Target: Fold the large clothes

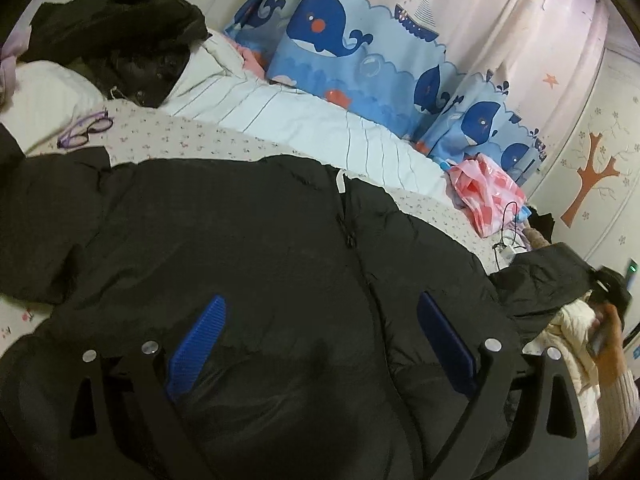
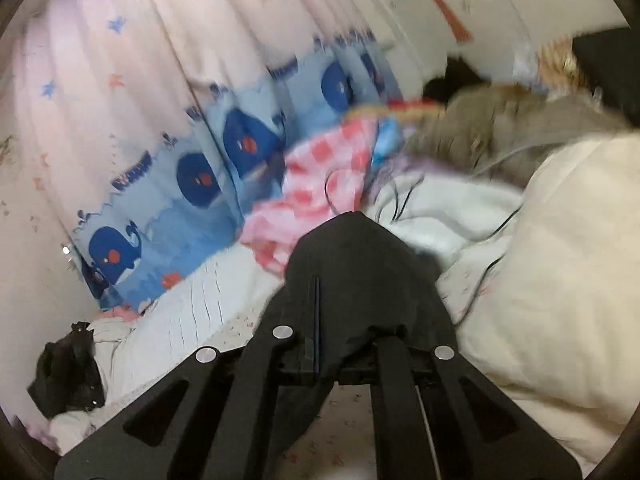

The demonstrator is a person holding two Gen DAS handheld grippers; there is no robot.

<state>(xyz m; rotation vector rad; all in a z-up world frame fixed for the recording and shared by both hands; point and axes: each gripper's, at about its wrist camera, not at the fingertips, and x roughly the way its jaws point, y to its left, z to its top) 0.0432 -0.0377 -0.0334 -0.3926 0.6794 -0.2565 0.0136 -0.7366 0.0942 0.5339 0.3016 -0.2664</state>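
Observation:
A large black puffer jacket [image 1: 248, 232] lies spread front-up on the bed, its zipper running down the middle. My left gripper [image 1: 320, 308] hovers just above the jacket's lower part, jaws wide open, blue pads [image 1: 196, 344] showing, nothing between them. My right gripper [image 2: 344, 240] is shut on a fold of the black jacket [image 2: 352, 264], which drapes over and hides the fingertips; it is held above the bed. In the left wrist view the lifted sleeve [image 1: 548, 276] rises at the right.
The bed has a floral sheet [image 1: 180, 140] and a white striped quilt [image 1: 300, 116]. Purple glasses [image 1: 84, 130] lie at the left, another dark garment [image 1: 120, 32] at the head. A pink checked bag [image 2: 320, 184], cables and a cream coat [image 2: 560, 280] lie at the right. Whale curtains [image 1: 340, 40] hang behind.

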